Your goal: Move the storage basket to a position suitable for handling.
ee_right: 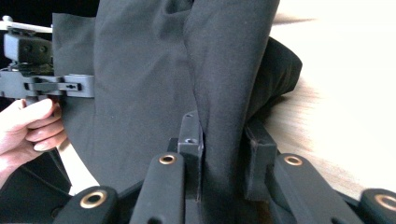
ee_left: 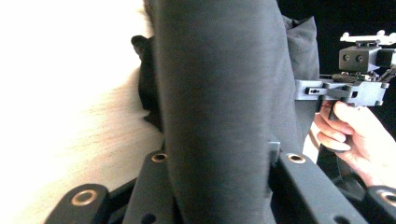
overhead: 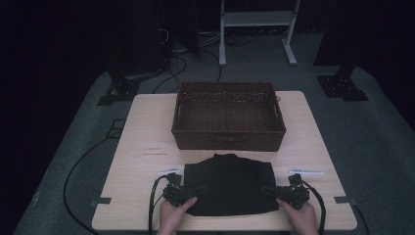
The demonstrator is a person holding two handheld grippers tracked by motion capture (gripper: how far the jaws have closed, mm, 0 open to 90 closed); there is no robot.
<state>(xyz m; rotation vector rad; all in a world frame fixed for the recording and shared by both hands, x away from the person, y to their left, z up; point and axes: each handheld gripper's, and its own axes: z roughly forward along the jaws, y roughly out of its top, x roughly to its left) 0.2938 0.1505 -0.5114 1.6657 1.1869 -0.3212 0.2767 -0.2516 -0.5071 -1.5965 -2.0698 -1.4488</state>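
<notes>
Between my two tongs lies the folded black garment (overhead: 229, 183), left gripper (overhead: 195, 188) and right gripper (overhead: 268, 190) each clamped on a side edge. It looks soft, light and floppy, so I'd judge it needs both edges held. Beyond them, the wicker basket (overhead: 228, 139) sits empty.

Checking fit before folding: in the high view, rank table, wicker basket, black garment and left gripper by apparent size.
1. table
2. wicker basket
3. black garment, slightly smaller than the basket, though it lies nearer the camera
4. left gripper
</notes>
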